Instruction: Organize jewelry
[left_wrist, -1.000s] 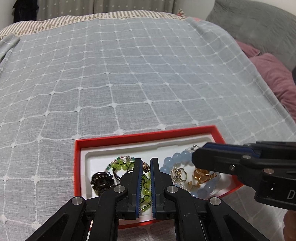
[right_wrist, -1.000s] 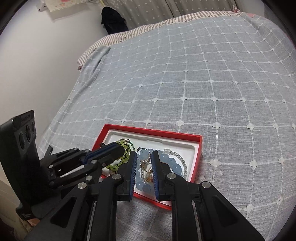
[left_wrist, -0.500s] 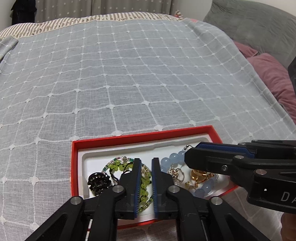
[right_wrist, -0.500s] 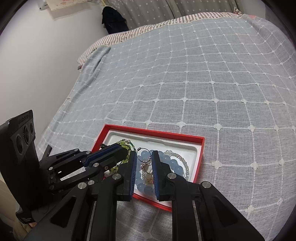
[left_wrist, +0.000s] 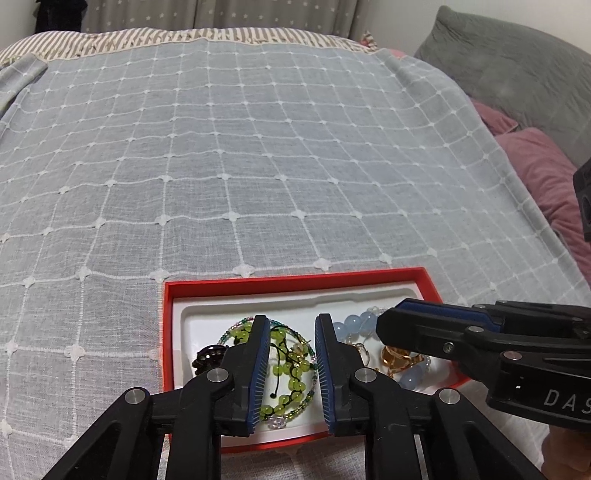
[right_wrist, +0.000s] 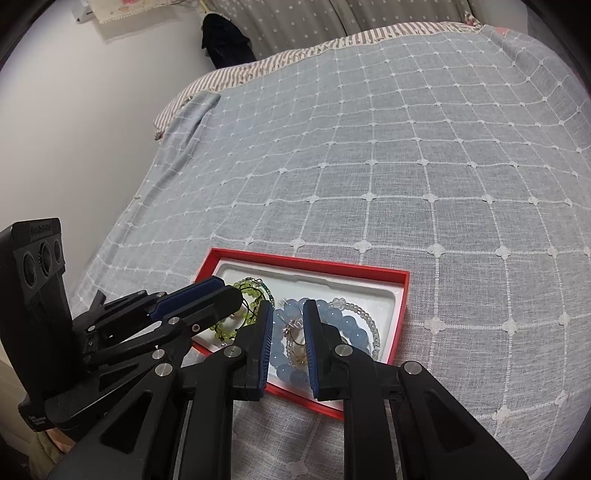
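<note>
A red box with a white insert lies on the bed and holds jewelry. A green bead bracelet, a black piece, a pale blue bead bracelet, a clear bead strand and gold pieces lie in it. My left gripper is open over the green bracelet and holds nothing. My right gripper is open a little over the blue bracelet and gold pieces, empty. Each gripper shows in the other's view: right gripper, left gripper.
The bed wears a grey-blue cover with a white grid. Pink and grey cushions lie at its right side. A white wall runs along the left side. Striped bedding lies at the far end.
My left gripper's jaws have opened wider over the green bracelet. Both grippers have shifted slightly relative to the box. The jewelry has not moved.
</note>
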